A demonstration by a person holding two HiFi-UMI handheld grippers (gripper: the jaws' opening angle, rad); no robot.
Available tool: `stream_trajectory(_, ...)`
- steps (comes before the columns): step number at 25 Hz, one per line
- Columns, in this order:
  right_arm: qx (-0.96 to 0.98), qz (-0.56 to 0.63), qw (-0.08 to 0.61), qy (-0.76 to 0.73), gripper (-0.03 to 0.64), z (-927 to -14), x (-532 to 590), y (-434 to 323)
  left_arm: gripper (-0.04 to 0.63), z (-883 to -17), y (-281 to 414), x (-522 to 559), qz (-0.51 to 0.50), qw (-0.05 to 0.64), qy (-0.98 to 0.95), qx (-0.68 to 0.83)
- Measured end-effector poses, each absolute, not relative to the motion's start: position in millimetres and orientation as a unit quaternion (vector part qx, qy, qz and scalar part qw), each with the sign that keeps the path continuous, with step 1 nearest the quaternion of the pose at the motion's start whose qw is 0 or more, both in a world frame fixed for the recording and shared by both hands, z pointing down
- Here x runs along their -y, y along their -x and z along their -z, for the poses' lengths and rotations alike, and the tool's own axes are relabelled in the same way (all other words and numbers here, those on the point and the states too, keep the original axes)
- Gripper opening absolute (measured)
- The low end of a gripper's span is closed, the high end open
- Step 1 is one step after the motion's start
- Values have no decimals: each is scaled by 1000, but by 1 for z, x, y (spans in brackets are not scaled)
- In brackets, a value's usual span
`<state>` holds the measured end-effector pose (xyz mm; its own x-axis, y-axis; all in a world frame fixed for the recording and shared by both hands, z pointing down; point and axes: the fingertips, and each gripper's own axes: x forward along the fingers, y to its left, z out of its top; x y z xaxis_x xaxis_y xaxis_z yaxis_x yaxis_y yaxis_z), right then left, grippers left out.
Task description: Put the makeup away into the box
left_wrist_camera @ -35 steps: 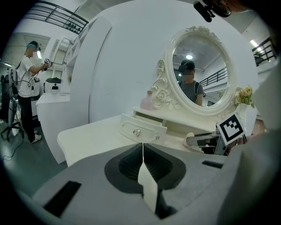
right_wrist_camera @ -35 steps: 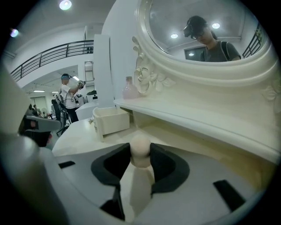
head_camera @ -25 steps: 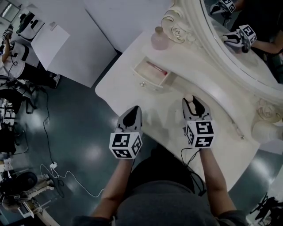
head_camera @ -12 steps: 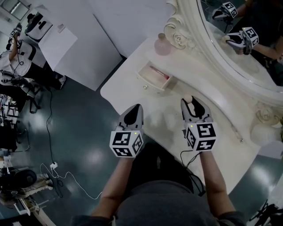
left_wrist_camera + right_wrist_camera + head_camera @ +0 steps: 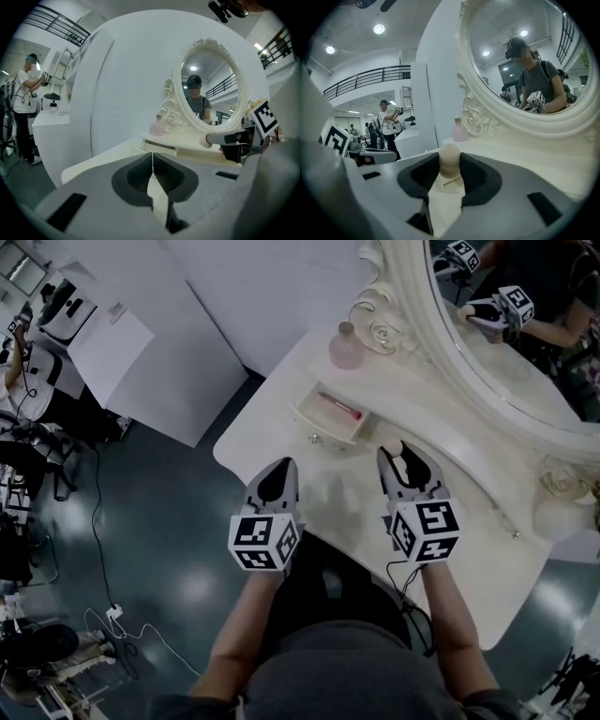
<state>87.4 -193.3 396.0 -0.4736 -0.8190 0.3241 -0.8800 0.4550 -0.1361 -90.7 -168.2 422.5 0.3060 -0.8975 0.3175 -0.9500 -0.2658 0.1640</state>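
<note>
My right tongs [image 5: 450,165] are clamped on a beige, egg-shaped makeup sponge [image 5: 450,158], the pads pressing its sides, over the white vanity table [image 5: 487,559]. It looks light and squashy, and I judge it could deform or pop free under a hard squeeze, so a gentle hold round its widest middle suits it. My left tongs [image 5: 152,161] are closed on nothing. The open box [image 5: 323,434], with a pink stick [image 5: 339,406] inside, sits just ahead.
</note>
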Motion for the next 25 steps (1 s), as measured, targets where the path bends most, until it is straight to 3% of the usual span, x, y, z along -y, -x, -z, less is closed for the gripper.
stream_trajectory(25,804,-153,117,-562,143,-390,255,-6,9,-419,161,267,-63,169,-841,511)
